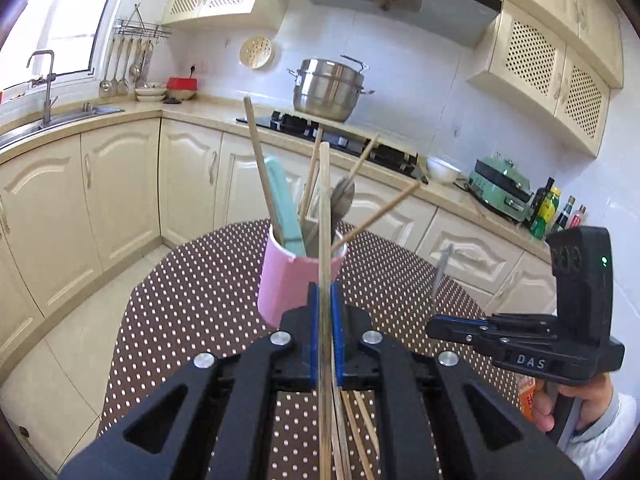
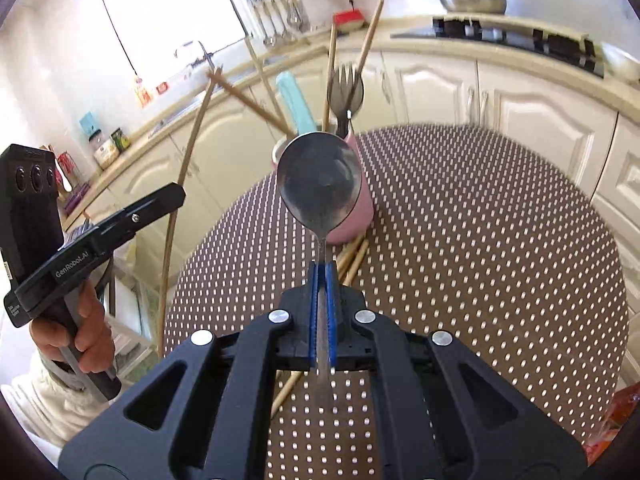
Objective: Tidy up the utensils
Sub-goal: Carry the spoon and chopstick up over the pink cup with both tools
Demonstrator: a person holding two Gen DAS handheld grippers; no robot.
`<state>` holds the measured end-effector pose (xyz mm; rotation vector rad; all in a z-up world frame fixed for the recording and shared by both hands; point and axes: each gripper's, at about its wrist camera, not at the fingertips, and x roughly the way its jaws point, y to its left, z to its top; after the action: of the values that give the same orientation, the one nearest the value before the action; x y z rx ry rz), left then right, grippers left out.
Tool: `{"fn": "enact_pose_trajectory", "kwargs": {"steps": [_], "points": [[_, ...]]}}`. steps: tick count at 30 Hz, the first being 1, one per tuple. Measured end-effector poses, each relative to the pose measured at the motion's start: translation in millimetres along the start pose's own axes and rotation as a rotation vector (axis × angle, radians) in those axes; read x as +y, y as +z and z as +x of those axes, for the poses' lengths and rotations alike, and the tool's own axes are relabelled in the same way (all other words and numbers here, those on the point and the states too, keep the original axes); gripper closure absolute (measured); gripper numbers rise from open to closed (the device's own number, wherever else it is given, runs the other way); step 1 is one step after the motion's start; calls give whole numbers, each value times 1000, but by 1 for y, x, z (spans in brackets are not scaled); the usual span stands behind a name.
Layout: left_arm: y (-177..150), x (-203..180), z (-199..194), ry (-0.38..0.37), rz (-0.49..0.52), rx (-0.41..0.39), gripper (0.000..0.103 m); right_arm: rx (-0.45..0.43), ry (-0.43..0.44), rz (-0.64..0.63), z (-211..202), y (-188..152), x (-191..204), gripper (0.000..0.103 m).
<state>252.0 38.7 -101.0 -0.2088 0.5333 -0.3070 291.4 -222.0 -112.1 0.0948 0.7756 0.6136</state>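
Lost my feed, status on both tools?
Left tool shut on chopstick. Right tool shut on spoon. Pink cup ahead, already crowded. Loose chopsticks on table.

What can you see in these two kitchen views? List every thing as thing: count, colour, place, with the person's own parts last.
Cup: one, pink, on the table.
Table: one, brown with white dots, centre.
Chopstick: one, wooden, in the left gripper.
Spoon: one, steel, in the right gripper.
Fork: one, dark, standing in the cup.
Teal utensil: one, in the cup.
Loose chopsticks: a few, wooden, on the table by the cup.
Pot: one, steel, on the stove.
Bowl: one, white, on the counter.
Left gripper: black, blue pads, shut on the chopstick.
Right gripper: black, blue pads, shut on the spoon.
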Motion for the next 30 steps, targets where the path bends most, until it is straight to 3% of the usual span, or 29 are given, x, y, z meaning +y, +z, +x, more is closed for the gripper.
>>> {"fn": "enact_pose_trajectory", "kwargs": {"steps": [16, 26, 30], "points": [[63, 11, -1, -30, -45, -250, 97, -242, 8, 69, -15, 55, -7, 99], [89, -5, 29, -41, 7, -456, 97, -402, -26, 35, -16, 104, 2, 99], [92, -10, 46, -34, 46, -494, 97, -439, -37, 24, -7, 117, 3, 99]]}}
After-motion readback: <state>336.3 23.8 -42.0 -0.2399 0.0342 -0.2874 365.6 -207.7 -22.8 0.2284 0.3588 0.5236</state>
